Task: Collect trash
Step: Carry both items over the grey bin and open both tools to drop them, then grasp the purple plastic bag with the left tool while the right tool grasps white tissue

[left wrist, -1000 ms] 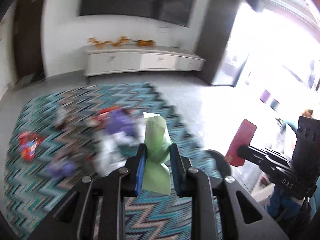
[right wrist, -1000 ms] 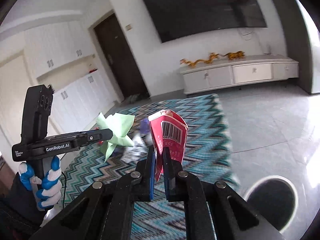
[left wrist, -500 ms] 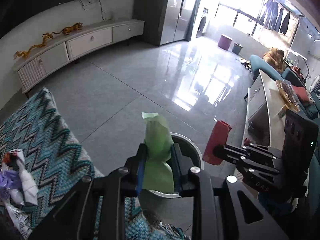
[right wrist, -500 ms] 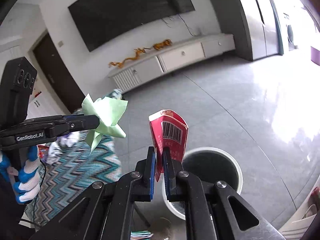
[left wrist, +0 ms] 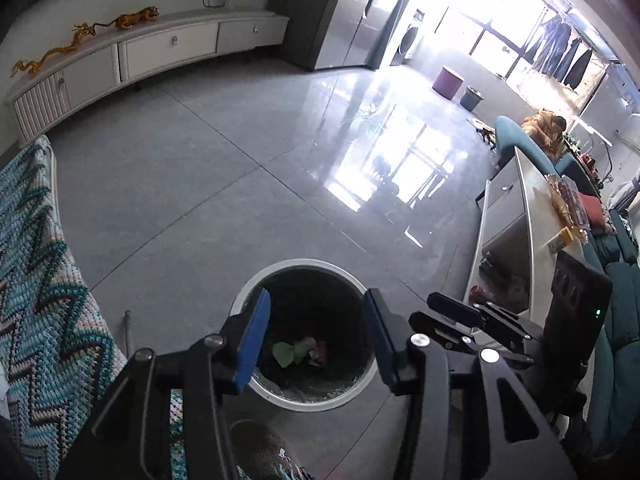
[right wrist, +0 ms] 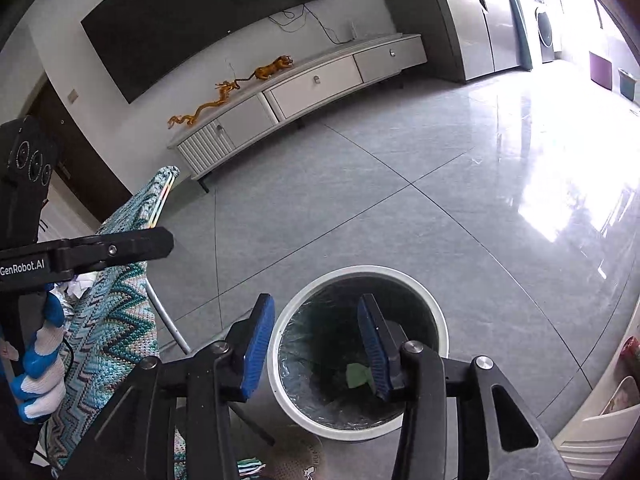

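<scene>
Left wrist: green paper (left wrist: 289, 353) below spread tongs (left wrist: 316, 334).

Home living room: wall television (right wrist: 208, 20), sofa (left wrist: 612, 368)

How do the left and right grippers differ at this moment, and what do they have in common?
In each gripper's own view, the left gripper frames green paper and a reddish scrap between its fingers, while the right gripper has one finger partly hiding the green paper. Both are open, empty, and poised over the white-rimmed bin.
</scene>
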`<action>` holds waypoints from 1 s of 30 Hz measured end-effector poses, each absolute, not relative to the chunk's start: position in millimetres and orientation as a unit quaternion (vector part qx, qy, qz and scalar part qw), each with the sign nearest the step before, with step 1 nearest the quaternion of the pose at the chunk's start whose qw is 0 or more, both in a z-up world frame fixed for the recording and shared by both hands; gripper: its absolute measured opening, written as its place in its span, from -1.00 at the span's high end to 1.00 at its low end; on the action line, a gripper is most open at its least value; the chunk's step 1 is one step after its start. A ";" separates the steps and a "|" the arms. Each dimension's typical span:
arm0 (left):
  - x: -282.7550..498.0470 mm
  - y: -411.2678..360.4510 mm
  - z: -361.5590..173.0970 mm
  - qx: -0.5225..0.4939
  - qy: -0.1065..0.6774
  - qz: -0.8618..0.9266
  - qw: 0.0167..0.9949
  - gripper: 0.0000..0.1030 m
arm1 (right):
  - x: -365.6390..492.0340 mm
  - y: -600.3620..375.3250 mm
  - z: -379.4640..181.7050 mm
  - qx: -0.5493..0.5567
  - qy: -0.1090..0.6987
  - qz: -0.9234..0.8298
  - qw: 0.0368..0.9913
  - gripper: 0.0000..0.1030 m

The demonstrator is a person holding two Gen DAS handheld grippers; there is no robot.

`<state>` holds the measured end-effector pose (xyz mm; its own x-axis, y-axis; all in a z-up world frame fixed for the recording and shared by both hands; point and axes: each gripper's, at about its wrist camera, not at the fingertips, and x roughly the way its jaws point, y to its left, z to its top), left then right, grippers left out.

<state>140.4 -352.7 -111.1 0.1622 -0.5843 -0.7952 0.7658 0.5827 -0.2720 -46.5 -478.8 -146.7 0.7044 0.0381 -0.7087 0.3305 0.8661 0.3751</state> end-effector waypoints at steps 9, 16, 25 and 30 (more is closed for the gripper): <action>117.4 -292.4 -65.7 0.094 0.426 -0.424 0.793 0.09 | -65.8 -457.1 -104.0 0.238 0.328 -0.063 0.912 0.05; 110.0 -211.2 -31.8 0.082 0.397 -0.377 0.833 0.09 | -78.1 -424.2 -56.6 0.211 0.287 -0.045 0.933 -0.02; 114.0 -73.0 -7.9 0.046 0.358 -0.279 0.890 0.09 | -69.2 -367.1 -11.2 0.173 0.255 -0.017 0.951 -0.28; 119.0 6.2 -13.2 0.025 0.351 -0.222 0.909 0.09 | -44.3 -325.9 3.2 0.148 0.258 0.022 0.954 -0.28</action>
<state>119.0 6.2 -13.2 0.6549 -0.3862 -0.6496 0.4209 0.9003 -0.1109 -44.3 -325.9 3.2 0.8655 0.1179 -0.4869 0.0352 0.9552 0.2939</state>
